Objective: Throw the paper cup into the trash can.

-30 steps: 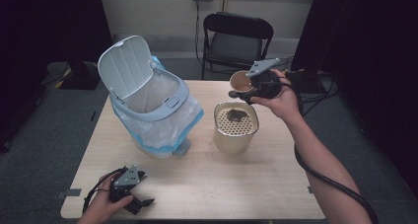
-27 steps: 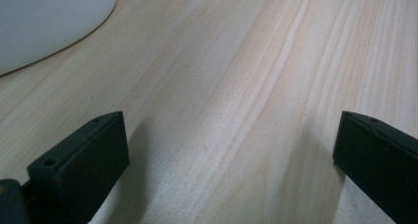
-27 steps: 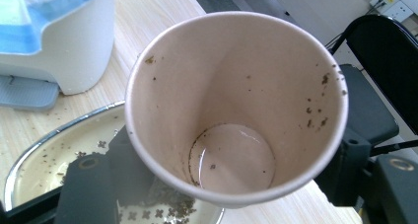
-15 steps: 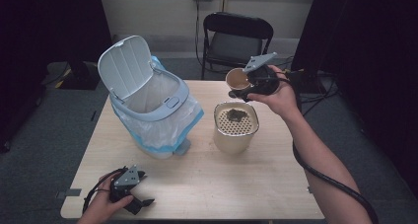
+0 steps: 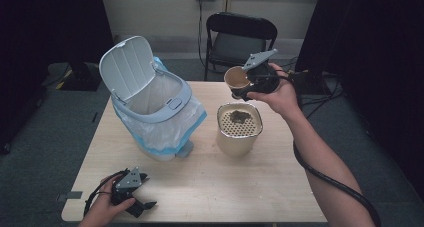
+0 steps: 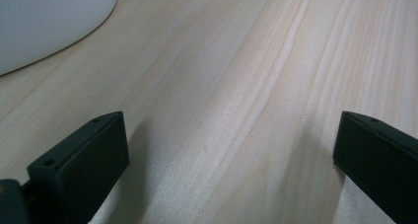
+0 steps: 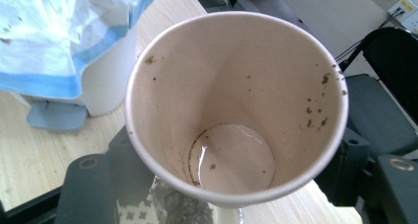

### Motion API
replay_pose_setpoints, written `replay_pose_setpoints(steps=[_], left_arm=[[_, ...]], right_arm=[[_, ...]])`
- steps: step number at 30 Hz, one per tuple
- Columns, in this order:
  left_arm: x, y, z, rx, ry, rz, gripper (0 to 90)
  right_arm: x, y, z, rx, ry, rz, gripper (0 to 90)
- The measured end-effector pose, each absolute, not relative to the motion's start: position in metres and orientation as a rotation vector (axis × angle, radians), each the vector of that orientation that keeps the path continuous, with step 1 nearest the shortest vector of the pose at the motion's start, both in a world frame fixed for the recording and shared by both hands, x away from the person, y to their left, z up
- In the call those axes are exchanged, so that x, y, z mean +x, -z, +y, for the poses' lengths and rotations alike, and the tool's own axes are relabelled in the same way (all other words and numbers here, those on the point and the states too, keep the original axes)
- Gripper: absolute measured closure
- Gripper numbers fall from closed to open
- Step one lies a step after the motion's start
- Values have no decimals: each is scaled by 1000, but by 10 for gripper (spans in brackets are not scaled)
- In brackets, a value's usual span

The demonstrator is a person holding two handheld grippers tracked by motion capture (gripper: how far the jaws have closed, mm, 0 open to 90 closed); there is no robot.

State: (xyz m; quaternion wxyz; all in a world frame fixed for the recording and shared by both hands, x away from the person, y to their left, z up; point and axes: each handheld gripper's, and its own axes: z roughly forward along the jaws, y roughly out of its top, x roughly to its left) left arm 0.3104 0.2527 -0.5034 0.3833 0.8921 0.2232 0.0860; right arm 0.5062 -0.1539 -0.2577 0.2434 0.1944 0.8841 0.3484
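- Your right gripper [image 5: 246, 88] is pinching the paper cup [image 5: 236, 79] by its wall and holds it in the air, tilted, just above the far edge of the strainer pot [image 5: 239, 128].
- Judging from the right gripper view, the pouring step looks all but finished: the cup [image 7: 236, 110] holds only a thin film of liquid at its base and a scatter of dark specks on the inner wall.
- A clump of dark dregs [image 5: 236, 117] sits on the pot's perforated top, so the solids seem to have been caught there.
- What is probably left: the cup itself. The lidded bin [image 5: 150, 99] stands open with its liner [image 5: 167, 129] in place, near the pot on the worktop [image 5: 225, 187], so dropping the cup in there would be the likely last step.
- Your left gripper [image 5: 134, 194] rests on the near left corner of the worktop, jaws spread wide with nothing between them, well apart from the bin and pot.
- The dregs on the strainer may also need emptying; that part looks untouched.
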Motion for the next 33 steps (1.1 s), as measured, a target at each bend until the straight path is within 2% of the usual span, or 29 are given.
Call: replay_pose_setpoints(steps=[33], left_arm=[[310, 503, 253, 2275, -220, 569, 0]], right_arm=[[504, 227, -109, 460, -1023, 2451, 294]])
